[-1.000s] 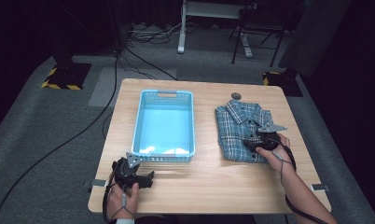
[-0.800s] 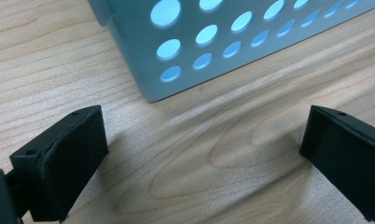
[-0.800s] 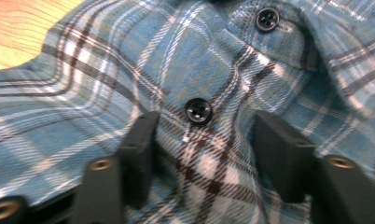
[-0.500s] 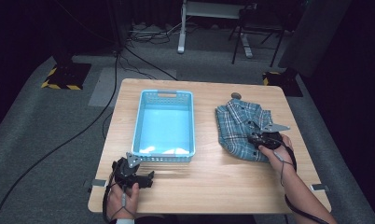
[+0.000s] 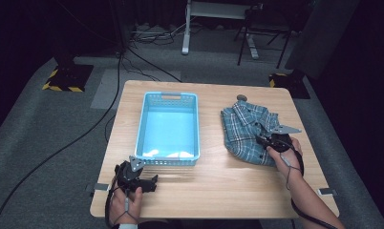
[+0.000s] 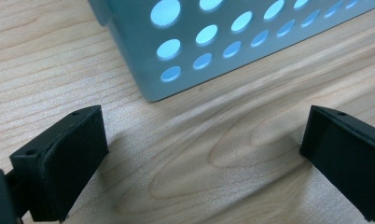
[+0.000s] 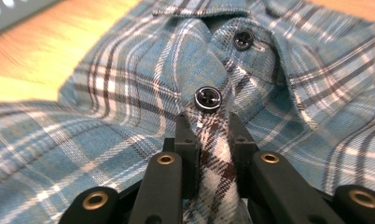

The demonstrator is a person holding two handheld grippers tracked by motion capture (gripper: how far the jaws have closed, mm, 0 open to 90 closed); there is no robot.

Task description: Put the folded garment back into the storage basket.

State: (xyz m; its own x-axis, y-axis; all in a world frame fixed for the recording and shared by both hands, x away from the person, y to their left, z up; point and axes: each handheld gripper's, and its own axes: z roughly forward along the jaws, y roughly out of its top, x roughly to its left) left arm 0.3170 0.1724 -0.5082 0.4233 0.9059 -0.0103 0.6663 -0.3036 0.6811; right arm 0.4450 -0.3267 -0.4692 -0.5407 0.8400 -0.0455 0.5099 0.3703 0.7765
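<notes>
The shirt [image 5: 242,131] lies folded on the tabletop [image 5: 218,191] at about three o'clock from the basket [image 5: 170,125]. The right tool [image 7: 208,126], whose jaws have just been closing, pinches a fold of its button placket just below a dark button [image 7: 207,99]. At the tabletop's seven o'clock, the left tool [image 5: 149,180] rests with jaws spread, nothing between them, just off the basket's near corner.

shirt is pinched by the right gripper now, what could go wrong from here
The right gripper has just closed on a narrow ridge of the plaid shirt beside a button. So little cloth is pinched that a lift may unfold the shirt or let it slip out. The trailing fabric could also catch on the rim of the blue basket on the way over. The left gripper stands open near the basket's corner and steadies nothing.
</notes>
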